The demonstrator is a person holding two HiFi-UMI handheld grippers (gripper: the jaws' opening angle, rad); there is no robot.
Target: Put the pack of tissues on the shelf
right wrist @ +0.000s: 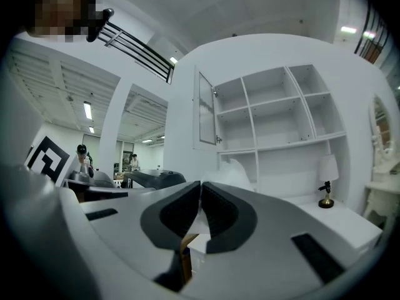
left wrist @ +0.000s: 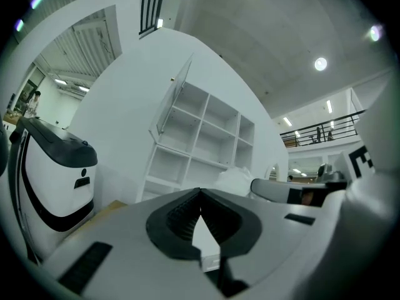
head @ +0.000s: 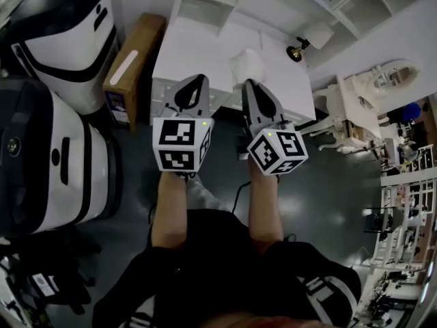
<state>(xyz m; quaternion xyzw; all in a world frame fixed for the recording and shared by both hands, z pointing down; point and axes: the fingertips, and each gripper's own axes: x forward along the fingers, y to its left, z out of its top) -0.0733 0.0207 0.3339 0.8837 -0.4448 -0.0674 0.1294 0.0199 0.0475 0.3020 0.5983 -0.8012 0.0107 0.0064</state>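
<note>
The pack of tissues (head: 247,65), white and puffy, lies on the white cabinet top (head: 191,53), below the open shelf unit (head: 205,9). Both grippers hover side by side in front of the cabinet's near edge. My left gripper (head: 198,80) has its jaws closed tip to tip with nothing between them. The right gripper (head: 249,85) is shut and empty too, and points at the pack just short of it. The left gripper view shows the pack (left wrist: 234,180) to the right beyond the jaws and the shelf (left wrist: 200,130) behind. In the right gripper view the pack (right wrist: 234,170) sits straight ahead under the shelf (right wrist: 275,117).
A small lamp (head: 298,48) stands on the cabinet top right of the pack. A cardboard box (head: 133,63) leans against the cabinet's left side. Two large white-and-black machines (head: 61,26) (head: 48,162) fill the left. White furniture (head: 355,108) stands at right.
</note>
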